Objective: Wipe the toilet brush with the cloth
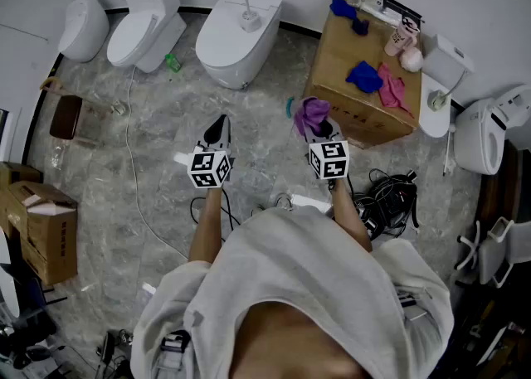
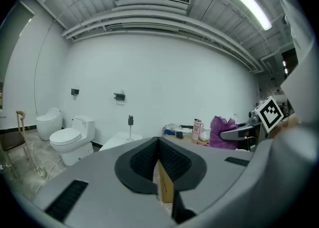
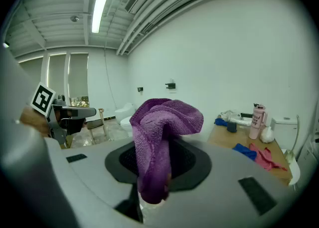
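Right gripper view shows the right gripper (image 3: 157,167) with its jaws clamped on the purple cloth (image 3: 167,122), which bunches up above them. Left gripper view shows the left gripper (image 2: 158,159) with its jaws pressed together and holding nothing. The toilet brush (image 1: 245,2) stands upright near the back edge of a white toilet lid (image 1: 228,41), well apart from both grippers.
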